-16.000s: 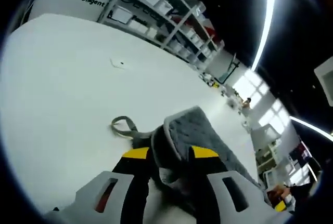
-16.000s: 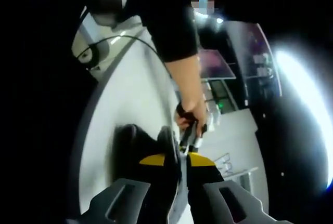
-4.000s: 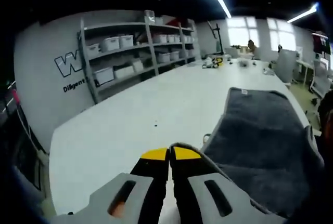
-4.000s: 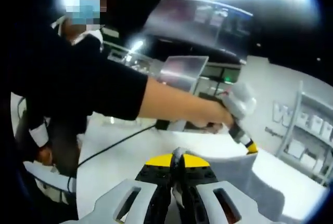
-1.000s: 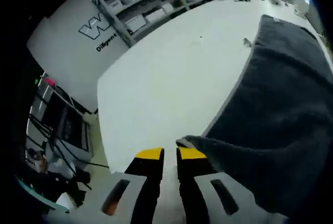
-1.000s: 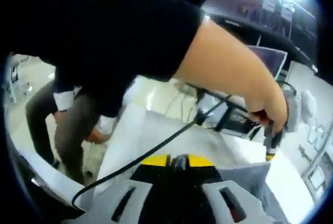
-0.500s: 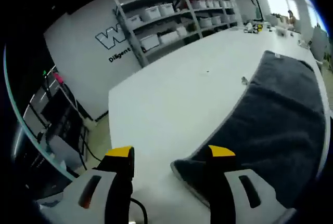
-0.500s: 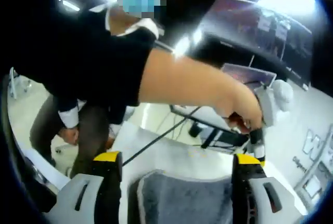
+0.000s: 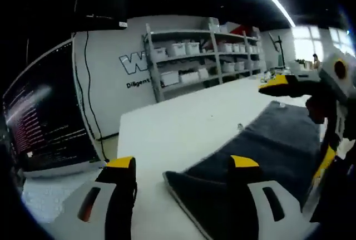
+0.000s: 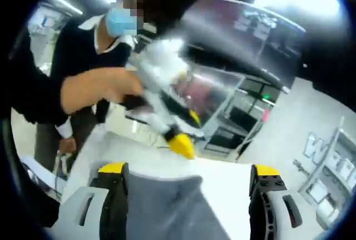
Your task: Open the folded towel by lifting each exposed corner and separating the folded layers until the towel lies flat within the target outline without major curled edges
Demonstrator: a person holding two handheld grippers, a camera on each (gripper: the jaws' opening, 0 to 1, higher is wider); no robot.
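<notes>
The grey towel (image 9: 261, 145) lies spread out on the white table (image 9: 167, 131), its near corner just ahead of my left gripper (image 9: 182, 165). That gripper is open, with nothing between its yellow-tipped jaws. My right gripper (image 9: 303, 114) comes in from the right above the towel's far side. In the right gripper view the towel (image 10: 172, 209) lies between the wide-open jaws of my right gripper (image 10: 189, 170). A hand holds my left gripper (image 10: 188, 133) above the towel's far edge.
Shelves with white bins (image 9: 206, 56) stand against the back wall beyond the table. A dark monitor (image 9: 41, 123) is off the table's left end. A person in a black top (image 10: 50, 78) stands at the table's edge. Screens (image 10: 222, 101) are behind.
Both grippers were shut on towel corners a second ago; they have since opened, let go and risen off the table. The towel now rests flat.
</notes>
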